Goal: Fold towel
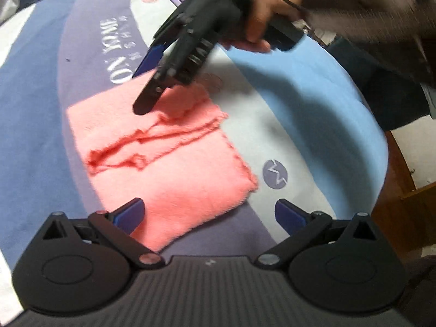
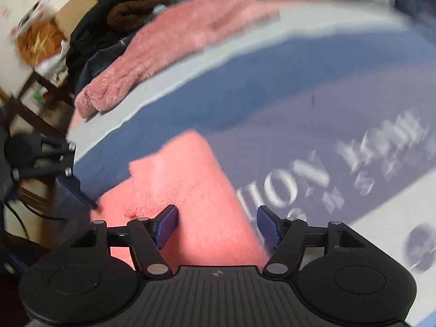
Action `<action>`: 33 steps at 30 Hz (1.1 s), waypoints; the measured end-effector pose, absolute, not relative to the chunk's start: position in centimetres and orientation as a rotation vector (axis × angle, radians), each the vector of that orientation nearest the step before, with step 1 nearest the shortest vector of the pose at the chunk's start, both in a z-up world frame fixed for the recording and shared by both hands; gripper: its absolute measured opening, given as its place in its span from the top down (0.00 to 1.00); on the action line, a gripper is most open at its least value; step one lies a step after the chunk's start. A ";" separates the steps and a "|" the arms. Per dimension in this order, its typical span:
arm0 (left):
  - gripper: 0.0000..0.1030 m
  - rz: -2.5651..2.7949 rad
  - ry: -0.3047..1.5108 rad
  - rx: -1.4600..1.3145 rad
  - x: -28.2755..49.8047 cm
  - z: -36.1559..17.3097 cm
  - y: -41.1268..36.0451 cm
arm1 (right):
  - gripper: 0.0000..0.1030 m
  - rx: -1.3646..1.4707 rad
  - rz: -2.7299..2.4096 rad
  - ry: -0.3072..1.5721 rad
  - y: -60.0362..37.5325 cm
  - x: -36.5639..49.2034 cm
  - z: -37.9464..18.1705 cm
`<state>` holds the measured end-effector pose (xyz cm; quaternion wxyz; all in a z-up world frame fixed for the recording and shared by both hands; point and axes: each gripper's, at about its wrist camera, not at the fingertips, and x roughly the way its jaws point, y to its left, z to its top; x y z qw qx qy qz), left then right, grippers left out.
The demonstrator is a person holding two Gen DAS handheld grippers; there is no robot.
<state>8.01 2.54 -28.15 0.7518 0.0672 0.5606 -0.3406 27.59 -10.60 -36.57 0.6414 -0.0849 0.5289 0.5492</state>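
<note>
Pink towel (image 1: 174, 163) is lying on the bedspread (image 1: 299, 103), doubled over at least once: layered raw edges are showing across its upper half, rumpled, not squared.

L gripper (image 1: 208, 212) is hovering just over the towel's near edge, jaws spread wide, holding nothing. R gripper (image 2: 216, 224) is sitting over the towel's far part, jaws also apart, nothing pinched; in the left wrist view a hand (image 1: 261, 19) is carrying it, one finger tip down near the top layer. Contact w/ cloth: can't tell, blur.

Judging progress: a fold is already in. Edges are looking uneven, so tidying or a further fold may be remaining, or this could be the finish w/ both grippers letting go. Pics aren't settling which.

Surface: soft printed bedspread, blue/lilac/white bands w/ lettering (image 1: 120, 51). Room: fuzzy pink garment (image 2: 152, 51) is lying well apart near the bed edge, dark clothes pile (image 2: 109, 21) beyond it, wooden furniture (image 1: 408, 207) beside the bed.
</note>
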 end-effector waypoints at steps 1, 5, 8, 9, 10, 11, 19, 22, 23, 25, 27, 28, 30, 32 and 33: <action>0.00 -0.745 1.233 0.143 7.7 -28.3 2.5 | 0.38 -0.171 1.257 1.225 -10.7 27.7 -36.9; 0.00 -0.737 1.247 0.135 6.4 -28.0 2.8 | 0.73 -0.273 1.270 1.167 -9.9 26.0 -35.3; 0.00 -0.718 1.249 0.133 5.3 -27.3 3.6 | 0.80 -0.426 1.283 0.982 -9.0 22.3 -32.1; 0.00 -0.711 1.250 0.133 5.0 -27.0 3.9 | 0.80 -0.469 1.282 0.918 -8.9 20.8 -31.1; 0.00 -0.705 1.250 0.132 4.6 -26.8 4.1 | 0.80 -0.522 1.282 0.849 -8.7 19.0 -30.1; 0.00 -0.699 1.251 0.132 4.3 -26.5 4.4 | 0.80 -0.584 1.283 0.780 -8.5 17.1 -29.3; 0.00 -0.680 1.231 0.122 2.1 -24.3 6.6 | 0.80 -1.013 1.325 0.462 -7.2 3.9 -29.1; 0.00 -0.725 1.206 0.112 2.2 -23.5 6.6 | 0.79 -1.079 1.333 0.475 -7.3 1.8 -30.3; 0.00 -0.741 1.197 0.109 2.2 -23.2 6.5 | 0.79 -1.087 1.329 0.489 -7.4 1.4 -30.6; 0.00 -0.771 1.180 0.102 2.3 -22.7 6.5 | 0.77 -1.083 1.317 0.513 -7.6 1.1 -31.1; 0.00 -0.801 1.163 0.095 2.4 -22.1 6.4 | 0.69 -1.069 1.316 0.540 -7.7 0.9 -31.4; 0.00 -0.816 1.154 0.092 2.4 -21.8 6.4 | 0.68 -1.062 1.311 0.553 -7.7 0.7 -31.6; 0.00 -0.850 1.151 0.106 2.9 -22.0 5.8 | 0.66 -1.044 1.287 0.576 -7.7 0.3 -32.0; 0.00 -0.890 1.176 0.158 4.0 -23.3 4.3 | 0.66 -0.981 1.250 0.606 -7.8 0.3 -31.8; 0.00 -0.910 1.188 0.184 4.6 -24.0 3.5 | 0.65 -0.938 1.224 0.625 -8.1 0.4 -31.4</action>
